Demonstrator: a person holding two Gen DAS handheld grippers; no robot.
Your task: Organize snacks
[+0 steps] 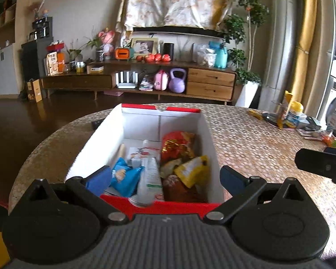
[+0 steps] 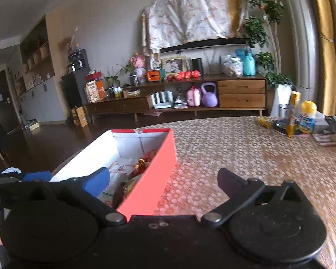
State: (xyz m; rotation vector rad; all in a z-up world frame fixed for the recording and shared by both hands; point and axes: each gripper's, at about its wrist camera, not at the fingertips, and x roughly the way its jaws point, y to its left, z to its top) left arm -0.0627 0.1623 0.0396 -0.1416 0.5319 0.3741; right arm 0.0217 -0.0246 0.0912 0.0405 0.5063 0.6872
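A: Snacks first. Where are they?

B: In the red box, white inside, open top, sitting on the round patterned table. Blue packet, yellow packet, red-and-gold bag, a white tube-like item lying lengthwise. All loose in a heap, near end of the box.

A: Grippers?

B: Left gripper has its fingers spread wide, nothing between them, hanging over the box's near end; one finger over the blue packet, the other outside the right wall. Right gripper is also spread and empty, straddling the box's right wall, one finger inside, one over bare table.

A: Progress?

B: Looks mostly done, my guess. Table beside the box is bare of snacks. Far right edge has a cluster: yellow-capped bottle, a tall yellow pack, a small yellow wrapper. Can't tell if those belong to the task.

A: What's left?

B: Maybe those, maybe tidying the heap. Far half of the box is empty.
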